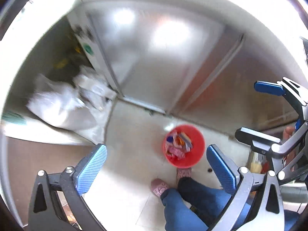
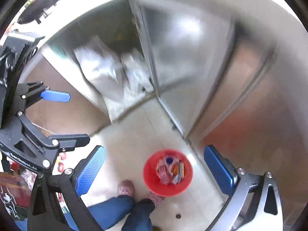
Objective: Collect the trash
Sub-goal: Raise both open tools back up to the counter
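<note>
A red bin point(image 1: 198, 144) stands on the pale tiled floor and holds several colourful wrappers point(image 1: 178, 145). It also shows in the right wrist view point(image 2: 149, 181) with the wrappers point(image 2: 170, 170) inside. My left gripper point(image 1: 156, 166) is open and empty, held high above the floor, with the bin seen between its blue pads. My right gripper point(image 2: 154, 170) is open and empty, also high above the bin. Each gripper shows in the other's view, the right one point(image 1: 263, 111) and the left one point(image 2: 63, 117), both open.
The person's feet in pink slippers point(image 1: 183, 172) stand beside the bin. White plastic bags point(image 1: 63, 105) lie in an open cabinet at the left. Metal doors point(image 1: 154, 61) stand behind. A brown surface point(image 2: 63, 113) with small items is at the left.
</note>
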### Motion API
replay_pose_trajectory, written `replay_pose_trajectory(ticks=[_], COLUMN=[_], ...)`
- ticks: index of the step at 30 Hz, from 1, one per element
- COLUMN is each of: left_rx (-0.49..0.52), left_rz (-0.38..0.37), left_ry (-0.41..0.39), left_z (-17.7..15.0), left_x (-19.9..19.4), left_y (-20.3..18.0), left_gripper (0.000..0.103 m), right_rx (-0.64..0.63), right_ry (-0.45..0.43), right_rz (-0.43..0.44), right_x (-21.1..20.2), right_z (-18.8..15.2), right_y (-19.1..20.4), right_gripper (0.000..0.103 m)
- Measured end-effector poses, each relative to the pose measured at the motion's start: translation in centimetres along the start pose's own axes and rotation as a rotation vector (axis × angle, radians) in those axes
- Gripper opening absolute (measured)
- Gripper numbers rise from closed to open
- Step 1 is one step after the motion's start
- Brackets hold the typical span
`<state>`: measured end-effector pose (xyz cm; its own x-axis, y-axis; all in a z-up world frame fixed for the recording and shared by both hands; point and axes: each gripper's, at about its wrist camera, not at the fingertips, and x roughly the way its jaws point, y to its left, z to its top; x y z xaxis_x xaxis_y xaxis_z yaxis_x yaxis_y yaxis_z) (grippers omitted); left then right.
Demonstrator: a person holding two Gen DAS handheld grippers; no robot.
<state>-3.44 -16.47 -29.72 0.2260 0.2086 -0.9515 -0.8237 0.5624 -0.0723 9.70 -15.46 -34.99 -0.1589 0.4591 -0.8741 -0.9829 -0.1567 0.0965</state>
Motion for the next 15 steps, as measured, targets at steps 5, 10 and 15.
replay_pose_trajectory(ticks=[5,10,15], left_rx=[-0.030,-0.114,-0.144], left_rz=[0.037,0.059,0.109], left_ry=[-0.083,-0.167,-0.203], left_z=[3.6,6.6,10.1], left_x=[-7.8,-13.5,-16.8], left_y=[0.1,0.7,2.0], left_gripper=[0.103,0.103,0.103], right_rx=[-0.014,-0.016,-0.021], right_ry=[-0.081,-0.124,-0.160], right_rz=[-0.010,-0.007,0.002], right_x=[-6.2,-10.8,-13.1], right_z=[5.0,8.7,11.8], right_y=[0.4,-0.2,-1.0], right_gripper=[0.102,0.102,0.102])
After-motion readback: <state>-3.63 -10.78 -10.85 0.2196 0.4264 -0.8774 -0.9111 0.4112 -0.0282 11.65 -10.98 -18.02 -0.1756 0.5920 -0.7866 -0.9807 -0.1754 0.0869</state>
